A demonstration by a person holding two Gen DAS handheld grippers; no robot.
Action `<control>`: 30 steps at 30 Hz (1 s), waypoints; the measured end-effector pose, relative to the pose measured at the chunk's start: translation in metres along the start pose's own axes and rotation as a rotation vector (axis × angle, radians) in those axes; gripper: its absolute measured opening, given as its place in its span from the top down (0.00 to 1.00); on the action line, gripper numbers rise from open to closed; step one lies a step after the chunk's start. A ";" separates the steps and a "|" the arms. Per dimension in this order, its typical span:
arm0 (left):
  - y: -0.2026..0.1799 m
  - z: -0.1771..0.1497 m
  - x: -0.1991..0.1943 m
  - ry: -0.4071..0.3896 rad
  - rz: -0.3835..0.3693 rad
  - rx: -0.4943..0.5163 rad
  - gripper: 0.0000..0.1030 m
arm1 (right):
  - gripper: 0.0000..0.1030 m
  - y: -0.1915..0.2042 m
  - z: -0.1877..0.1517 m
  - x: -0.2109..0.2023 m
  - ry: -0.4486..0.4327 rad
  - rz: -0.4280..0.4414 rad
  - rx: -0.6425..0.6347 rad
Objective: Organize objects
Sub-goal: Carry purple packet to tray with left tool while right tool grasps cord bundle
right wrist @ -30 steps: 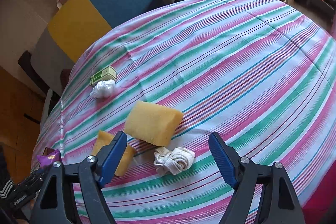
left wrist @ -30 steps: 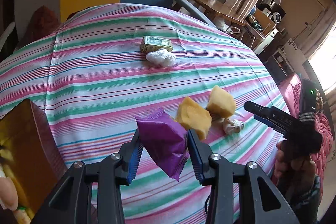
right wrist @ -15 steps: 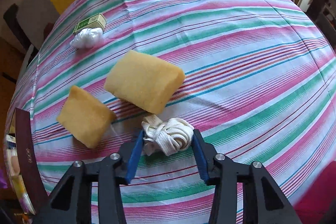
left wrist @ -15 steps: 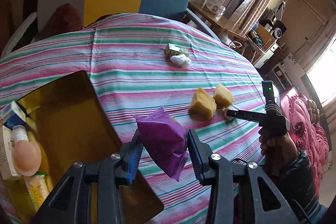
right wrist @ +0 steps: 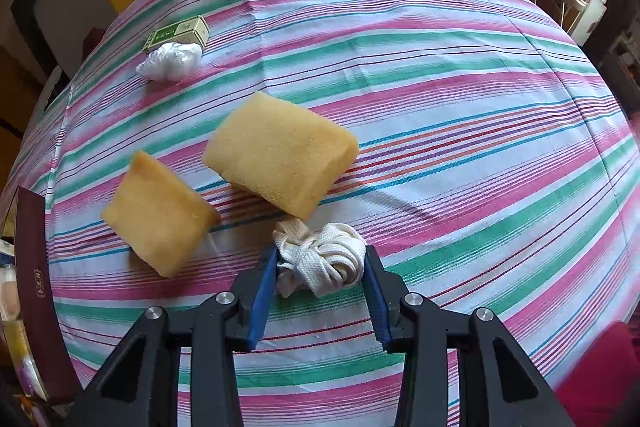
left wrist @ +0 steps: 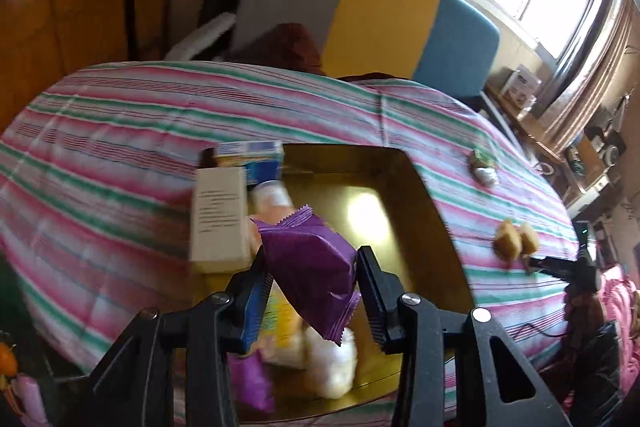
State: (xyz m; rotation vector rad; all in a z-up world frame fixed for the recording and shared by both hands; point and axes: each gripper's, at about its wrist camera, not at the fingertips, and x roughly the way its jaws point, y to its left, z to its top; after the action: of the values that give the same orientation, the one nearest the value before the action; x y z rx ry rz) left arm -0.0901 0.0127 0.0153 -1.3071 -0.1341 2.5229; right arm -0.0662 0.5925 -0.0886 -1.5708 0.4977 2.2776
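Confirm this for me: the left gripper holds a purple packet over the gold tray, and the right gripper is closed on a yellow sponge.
Not quite. The right gripper is closed on the white bundle of cord, not a sponge; both sponges lie free on the cloth, as the right wrist view shows. The left gripper does hold the purple packet over the gold tray.

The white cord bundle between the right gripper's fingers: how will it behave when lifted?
The cord bundle looks soft, so it will probably squash under the right gripper, whose jaws have just been closing on it. It is knotted, so it should lift as one lump, though a loose end may dangle. It seems light.
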 end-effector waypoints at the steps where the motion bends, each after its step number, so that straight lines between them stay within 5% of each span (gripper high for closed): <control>1: 0.000 -0.005 -0.001 -0.006 0.019 0.012 0.59 | 0.59 0.002 0.001 0.001 0.000 -0.005 -0.004; 14: -0.044 -0.044 0.000 -0.074 0.077 0.217 0.59 | 0.58 0.005 -0.001 0.004 0.008 -0.032 -0.029; 30: -0.064 -0.039 0.010 -0.062 0.056 0.282 0.59 | 0.57 0.009 -0.005 0.004 0.013 -0.052 -0.068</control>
State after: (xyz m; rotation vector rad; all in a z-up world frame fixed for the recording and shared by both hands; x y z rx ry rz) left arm -0.0497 0.0748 -0.0019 -1.1357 0.2412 2.5161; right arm -0.0679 0.5828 -0.0931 -1.6127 0.3821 2.2688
